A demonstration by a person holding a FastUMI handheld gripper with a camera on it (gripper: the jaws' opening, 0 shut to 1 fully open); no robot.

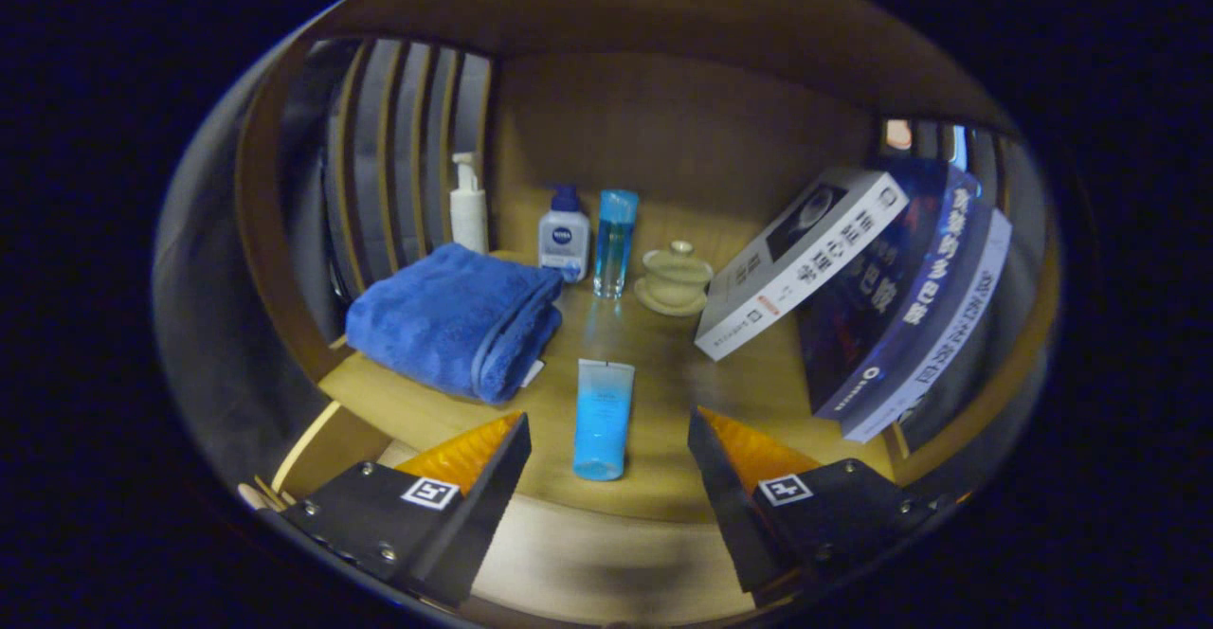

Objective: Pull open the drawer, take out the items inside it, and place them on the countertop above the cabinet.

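Tube (603, 418) of blue lotion is lying on the desk (663, 364), right of the blue towel (455, 318), between the spread gripper (606, 463) fingers.

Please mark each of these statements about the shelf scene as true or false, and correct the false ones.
1. The gripper has its fingers open, with nothing pressed between them. True.
2. The light blue tube stands upright beside the books. False: it lies flat on the wooden surface, between and just ahead of the fingers.
3. The folded blue towel lies ahead of the left finger. True.
4. The books lie in a flat stack. False: they lean, tilted, ahead of the right finger.
5. A lidded cup on a saucer sits beyond the tube, next to a tall blue bottle. True.
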